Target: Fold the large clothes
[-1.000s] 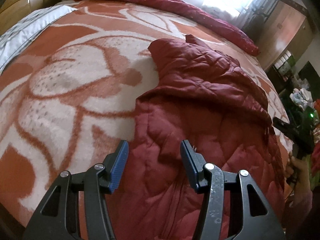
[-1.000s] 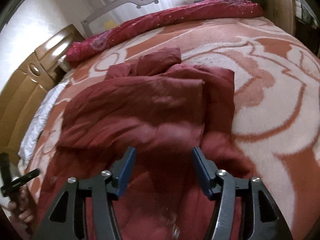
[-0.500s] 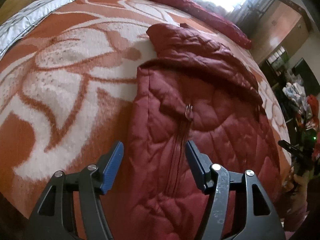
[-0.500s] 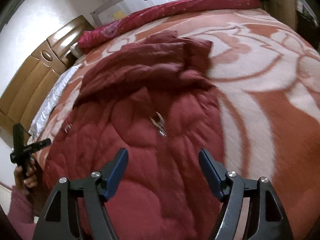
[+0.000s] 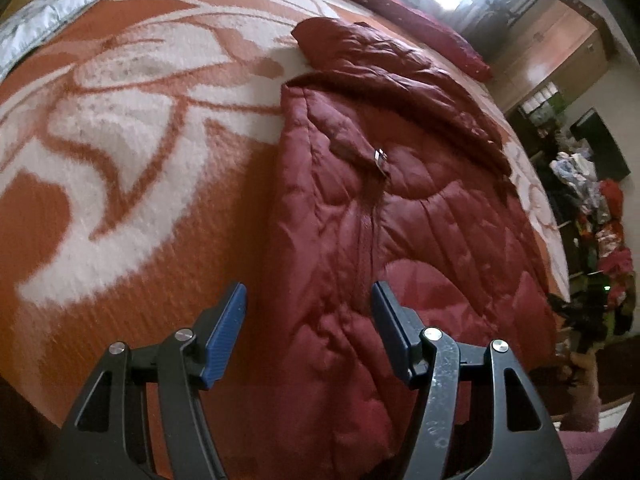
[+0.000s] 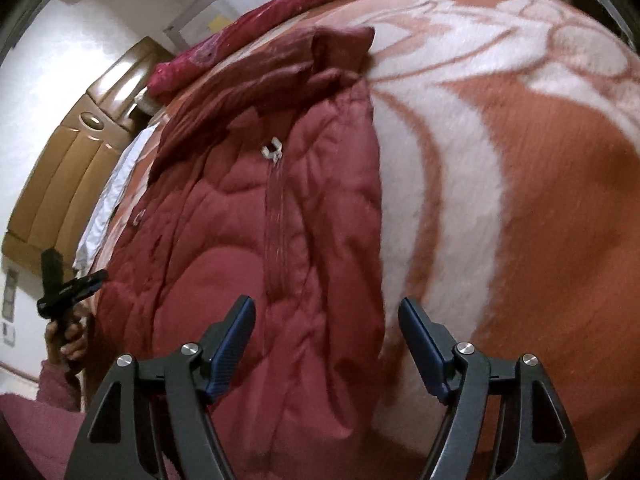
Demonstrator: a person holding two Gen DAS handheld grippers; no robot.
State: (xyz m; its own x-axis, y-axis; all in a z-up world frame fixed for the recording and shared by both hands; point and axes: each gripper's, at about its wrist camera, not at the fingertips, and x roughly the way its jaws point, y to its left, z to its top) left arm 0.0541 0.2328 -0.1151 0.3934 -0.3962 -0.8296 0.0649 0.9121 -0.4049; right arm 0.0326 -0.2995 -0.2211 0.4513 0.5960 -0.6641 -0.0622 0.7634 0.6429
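Jacket: the dark red quilted jacket (image 5: 400, 216) lies spread on the blanket (image 5: 120, 160), running from the bottom centre of your left view up to the upper middle; in your right view it (image 6: 248, 216) fills the centre-left, from the bottom edge up to the top centre.
Zipper: the zipper runs up the middle of the jacket, its metal pull (image 5: 380, 159) above centre in your left view and its pull (image 6: 272, 149) upper centre in your right view.
Left gripper: your left gripper (image 5: 308, 320) is spread wide and empty, at the bottom of its frame; the jacket's left edge lies in the gap, the left finger over the blanket, the right finger over quilted cloth. Whether the fingers touch the cloth cannot be told.
Right gripper: your right gripper (image 6: 326, 332) is also spread wide with nothing in it; the jacket's right edge lies in the gap, the left finger over the jacket, the right finger over the blanket (image 6: 520, 180).
Other hand: your right view shows your left hand (image 6: 70, 330) at the left edge, beside the jacket.
Bedding: a red quilt (image 5: 400, 4) lies along the far side of the bed, beyond the jacket.
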